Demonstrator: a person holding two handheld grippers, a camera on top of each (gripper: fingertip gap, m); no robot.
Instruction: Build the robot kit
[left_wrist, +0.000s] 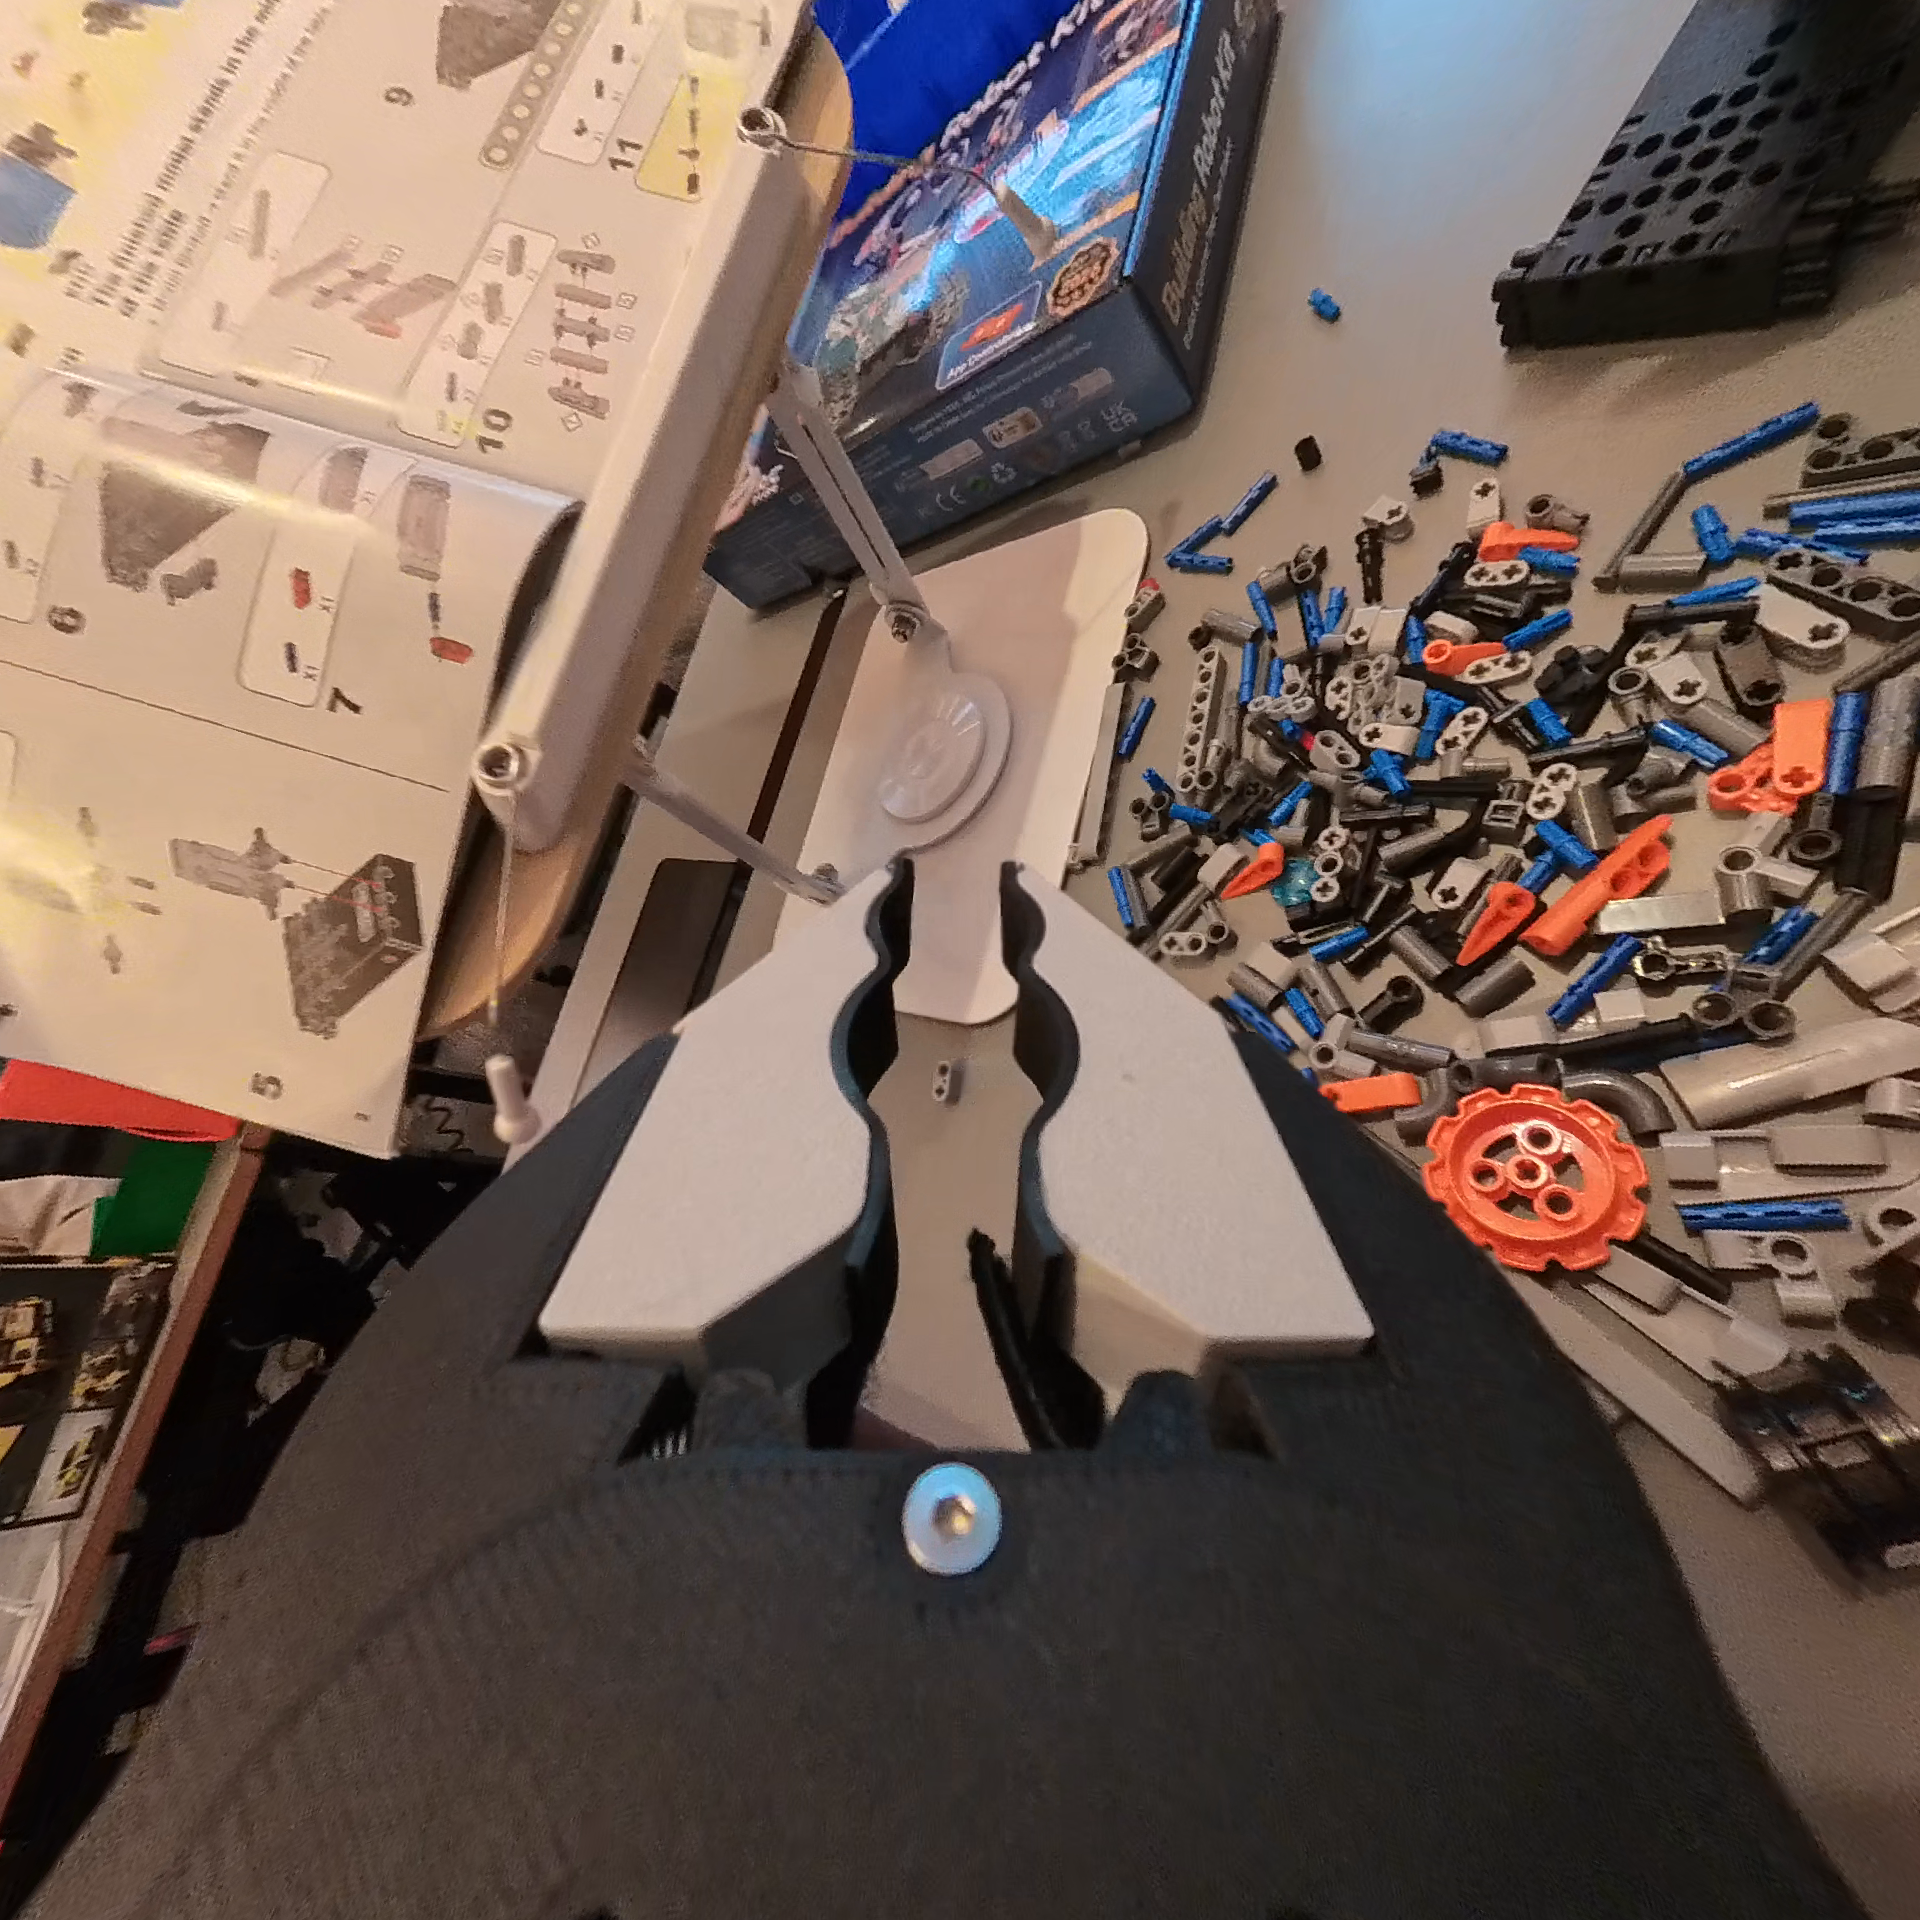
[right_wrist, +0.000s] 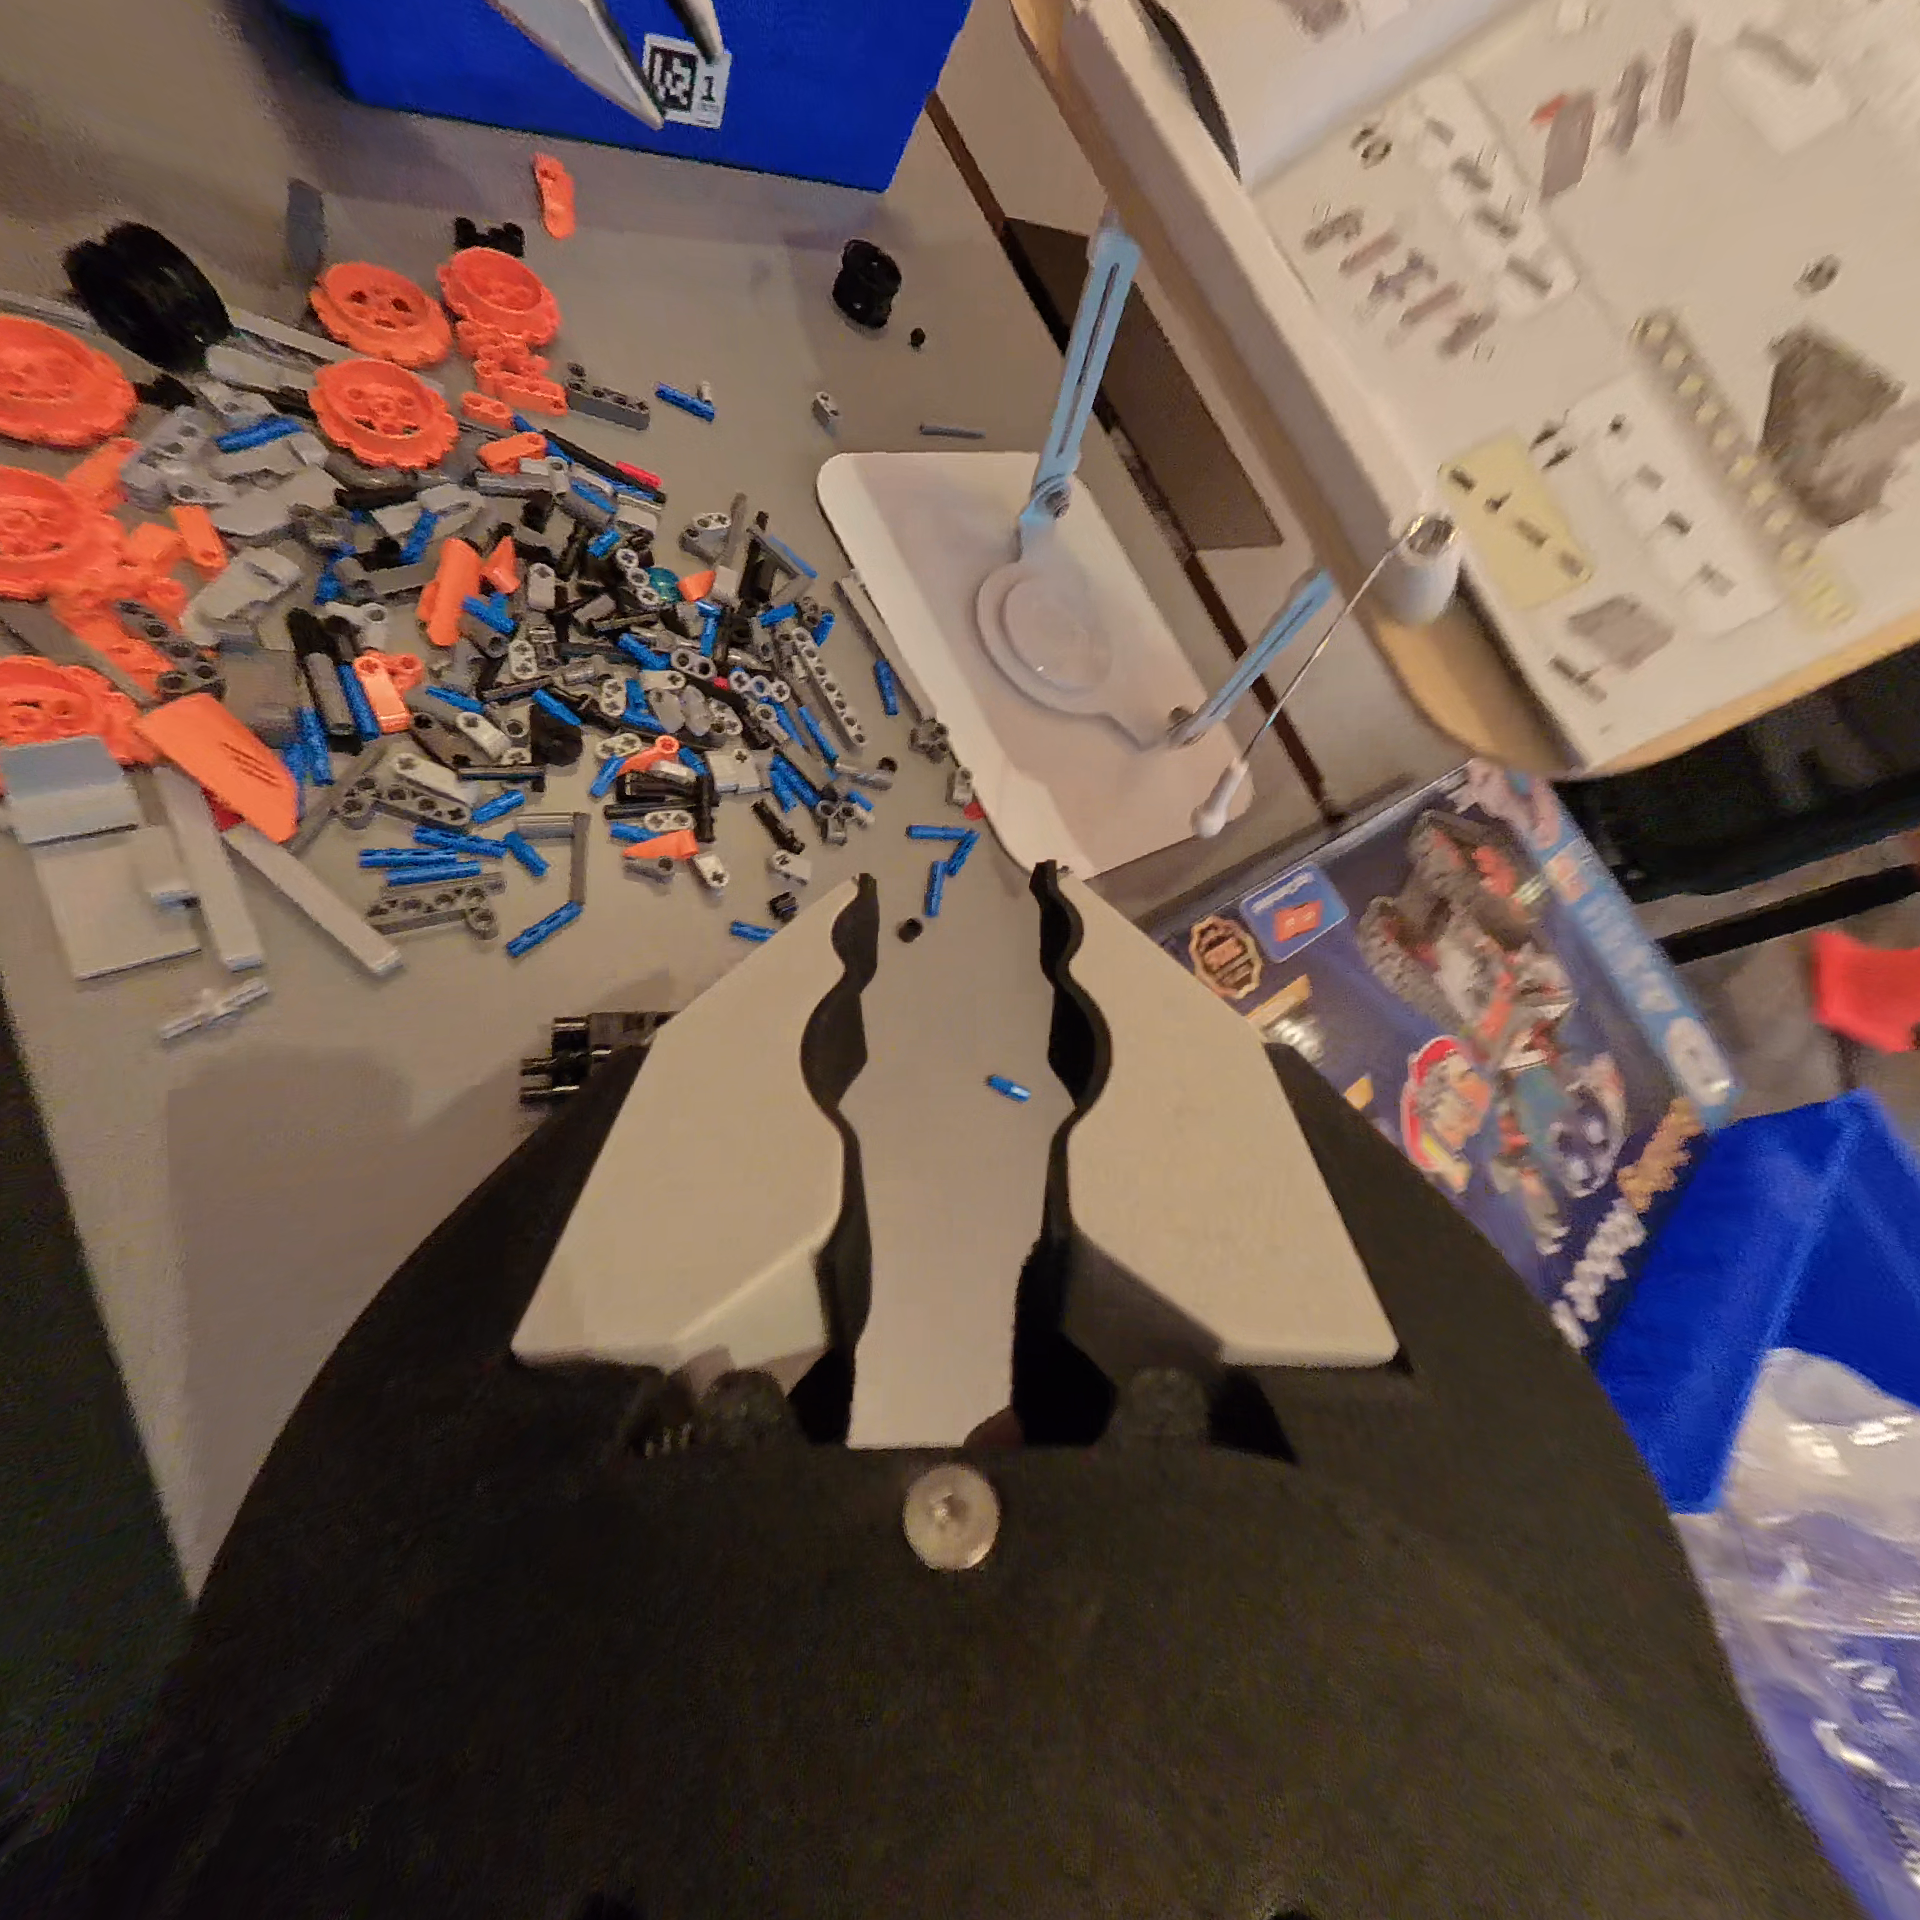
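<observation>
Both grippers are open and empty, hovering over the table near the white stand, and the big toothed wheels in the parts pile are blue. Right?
Not quite: the toothed wheels are orange, as the right wrist view shows. Left gripper and right gripper are open and empty near the white stand.

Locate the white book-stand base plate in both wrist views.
Left wrist view: white flat book-stand base plate sits centre, just beyond the open tong tips, left of the brick pile.
Right wrist view: same plate upper centre, right of the pile.
Shared landmark: dark blue cardboard kit box.

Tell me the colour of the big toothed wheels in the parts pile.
Orange; the toothed wheels show best in the right wrist view.
</observation>
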